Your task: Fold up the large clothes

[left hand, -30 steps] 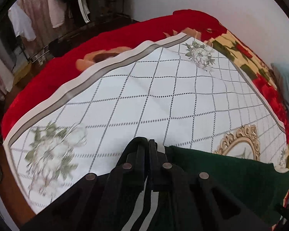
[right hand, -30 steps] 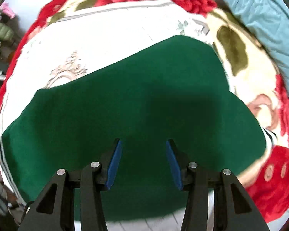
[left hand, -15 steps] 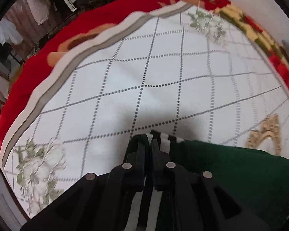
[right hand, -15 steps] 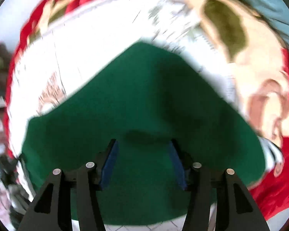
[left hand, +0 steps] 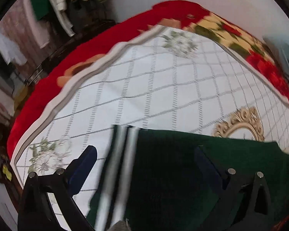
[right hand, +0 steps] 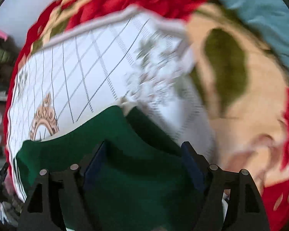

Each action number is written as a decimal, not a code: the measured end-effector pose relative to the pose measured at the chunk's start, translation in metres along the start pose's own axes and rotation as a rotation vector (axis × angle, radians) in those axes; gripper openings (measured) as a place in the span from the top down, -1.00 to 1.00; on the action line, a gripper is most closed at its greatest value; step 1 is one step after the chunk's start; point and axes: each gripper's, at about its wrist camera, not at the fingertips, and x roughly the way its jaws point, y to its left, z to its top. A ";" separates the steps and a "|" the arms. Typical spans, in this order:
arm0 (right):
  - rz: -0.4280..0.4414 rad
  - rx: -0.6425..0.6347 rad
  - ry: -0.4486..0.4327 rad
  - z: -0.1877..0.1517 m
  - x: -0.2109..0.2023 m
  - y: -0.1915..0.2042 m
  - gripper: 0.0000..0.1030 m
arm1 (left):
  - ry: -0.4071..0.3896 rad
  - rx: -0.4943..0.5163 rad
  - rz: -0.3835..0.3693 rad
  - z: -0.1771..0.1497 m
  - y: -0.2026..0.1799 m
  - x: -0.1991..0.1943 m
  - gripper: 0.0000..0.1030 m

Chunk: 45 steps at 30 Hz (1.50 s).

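Note:
A dark green garment (left hand: 173,173) lies on a white checked sheet (left hand: 154,86) spread over the bed. Its white-striped edge (left hand: 123,154) runs between my left gripper's (left hand: 144,159) fingers, loose from both pads. The left jaws are opening and stand wide. In the right wrist view the same green garment (right hand: 125,134) lies folded under my right gripper (right hand: 143,156). The right jaws are opening too, with green cloth beneath them and neither blue pad pressing on it. Motion blur softens both views.
The sheet (right hand: 77,67) rests on a red and cream floral blanket (right hand: 240,105) that covers the bed. A light blue pillow or cover (right hand: 260,3) lies at the far right. Hanging clothes (left hand: 67,3) fill a rack beyond the bed's left side, beside a pale wall.
My left gripper was shut on the garment's striped edge and has opened wide, letting it go. The right jaws have widened, and the green cloth now covers less of the sheet.

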 end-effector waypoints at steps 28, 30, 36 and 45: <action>0.025 -0.035 0.150 -0.097 -0.034 0.069 -0.03 | 0.167 -0.008 0.017 -0.098 -0.038 -0.030 -1.00; 0.093 -0.088 0.203 -0.125 -0.011 0.106 -0.02 | 0.209 -0.025 0.040 -0.119 -0.029 -0.033 -1.00; 0.153 -0.095 0.254 -0.158 0.066 0.171 0.83 | 0.317 -0.274 0.051 -0.182 0.020 -0.042 -1.00; 0.195 -0.019 0.381 -0.153 0.091 0.166 0.89 | 0.249 -0.713 -0.186 -0.189 0.060 0.003 -0.96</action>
